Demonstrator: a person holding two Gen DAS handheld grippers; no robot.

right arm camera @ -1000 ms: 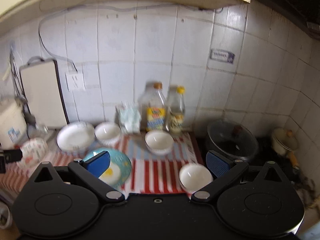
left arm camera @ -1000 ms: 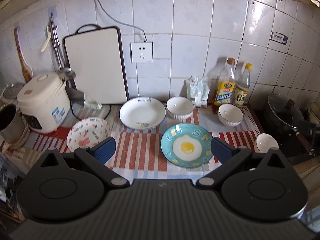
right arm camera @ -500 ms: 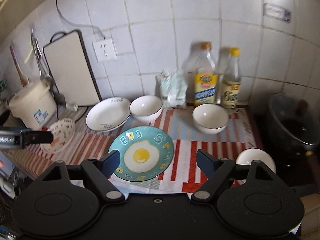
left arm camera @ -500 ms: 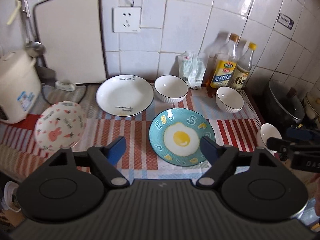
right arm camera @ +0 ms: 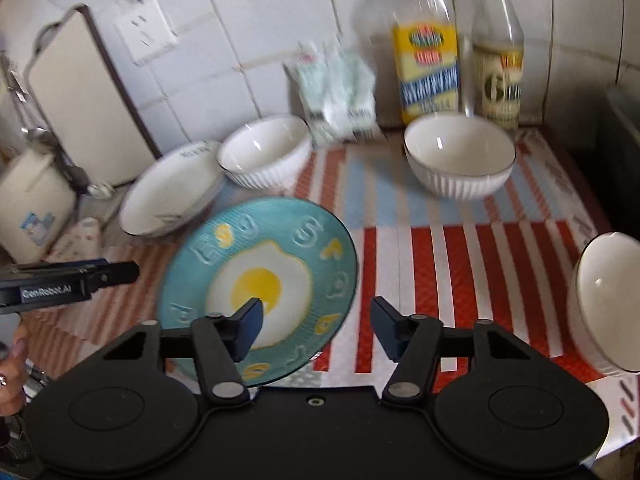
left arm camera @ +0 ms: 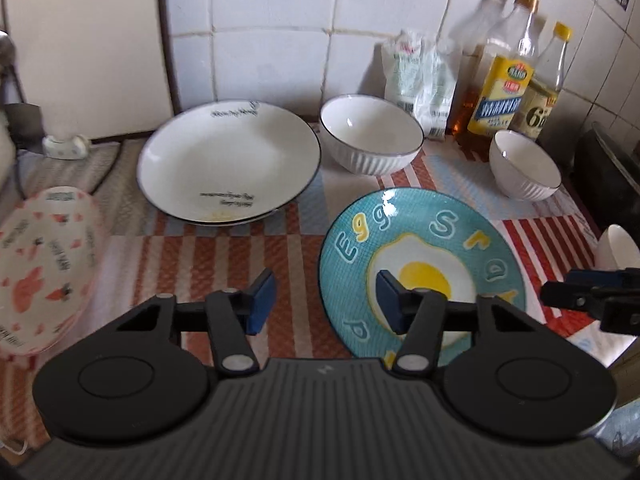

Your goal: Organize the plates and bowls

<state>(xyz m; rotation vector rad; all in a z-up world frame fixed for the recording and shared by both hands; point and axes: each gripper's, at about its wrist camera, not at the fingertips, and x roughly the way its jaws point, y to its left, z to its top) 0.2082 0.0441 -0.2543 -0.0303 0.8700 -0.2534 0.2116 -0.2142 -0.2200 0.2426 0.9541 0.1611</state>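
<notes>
Left gripper [left arm camera: 324, 300] and right gripper [right arm camera: 316, 328], both spread and holding nothing, hover over the teal egg plate [left arm camera: 420, 264].

We count three plates: one blue egg plate [left arm camera: 420, 240], one white plate [left arm camera: 228, 160] and one pink patterned plate [left arm camera: 44, 264]. We count three white bowls [left arm camera: 372, 140] [left arm camera: 524, 166] [right arm camera: 604, 300]. There are two bottles [left arm camera: 504, 80] [left arm camera: 546, 88], one plastic bag [left arm camera: 416, 72], one cutting board [left arm camera: 80, 48] and two grippers [left arm camera: 322, 300] [right arm camera: 316, 328].

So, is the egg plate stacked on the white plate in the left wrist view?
No, the egg plate lies apart on the mat, beside the white plate.
</notes>
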